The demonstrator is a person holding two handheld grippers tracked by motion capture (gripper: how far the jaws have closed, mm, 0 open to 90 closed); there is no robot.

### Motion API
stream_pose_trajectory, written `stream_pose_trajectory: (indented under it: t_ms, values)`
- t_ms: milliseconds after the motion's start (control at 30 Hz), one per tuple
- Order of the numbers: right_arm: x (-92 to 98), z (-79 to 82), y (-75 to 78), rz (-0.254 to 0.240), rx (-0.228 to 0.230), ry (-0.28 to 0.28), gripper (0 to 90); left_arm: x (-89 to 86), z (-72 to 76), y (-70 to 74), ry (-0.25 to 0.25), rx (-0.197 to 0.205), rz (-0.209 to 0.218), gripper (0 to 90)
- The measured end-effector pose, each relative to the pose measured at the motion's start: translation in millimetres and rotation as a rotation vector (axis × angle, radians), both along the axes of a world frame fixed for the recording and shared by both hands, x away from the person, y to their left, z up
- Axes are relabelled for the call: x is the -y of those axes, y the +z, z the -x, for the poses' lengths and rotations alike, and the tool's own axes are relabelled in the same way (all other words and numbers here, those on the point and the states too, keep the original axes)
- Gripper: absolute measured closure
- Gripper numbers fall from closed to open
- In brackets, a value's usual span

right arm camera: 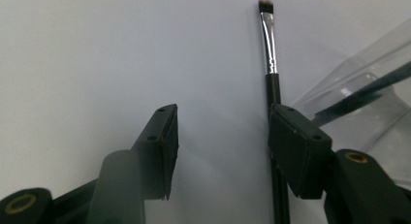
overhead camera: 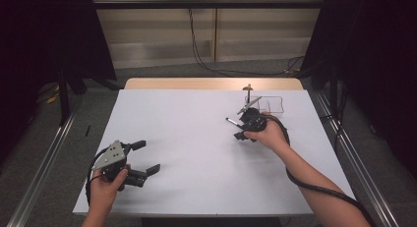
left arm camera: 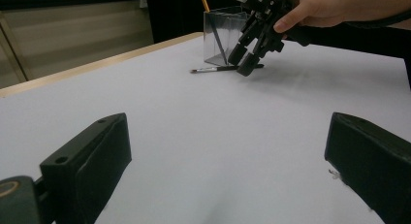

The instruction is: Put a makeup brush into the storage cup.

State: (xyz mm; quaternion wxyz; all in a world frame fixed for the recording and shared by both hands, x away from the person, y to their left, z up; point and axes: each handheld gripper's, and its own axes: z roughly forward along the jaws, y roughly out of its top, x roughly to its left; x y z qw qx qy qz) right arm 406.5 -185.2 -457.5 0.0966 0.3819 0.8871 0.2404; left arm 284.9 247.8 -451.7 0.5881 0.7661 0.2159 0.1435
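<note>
I find the right hand-held gripper lowered, jaws down, onto the far right part of the white counter, over a small makeup brush; in the right gripper view the brush lies flat on the counter, its black handle running under the inner edge of the right-hand jaw, its silver ferrule and pale bristle tip pointing away; the jaws stand about half open with a clear gap between them, and neither pad presses on the brush, so I record no grip. A clear plastic organiser box stands just beside the brush on its far right side, with dark slender sticks leaning in it. The left hand-held gripper I see at the near left of the counter, well apart from the brush, jaws spread wide and holding nothing; the left gripper view shows bare counter between its pads.
</note>
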Motion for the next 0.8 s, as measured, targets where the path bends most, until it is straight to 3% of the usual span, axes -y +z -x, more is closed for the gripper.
stream_pose_trajectory:
  t_ms: [467, 800]
  values:
    - [7.4, -0.2, -6.0, 0.028, -0.006, -0.011, 45.3, 0.5, -0.3, -0.3, -0.002, 0.000, 0.001, 2.8]
    - [4.9, -0.5, -5.9, 0.036, -0.014, -0.001, 52.2, 0.5, -0.2, -0.1, -0.003, 0.001, 0.000, 2.8]
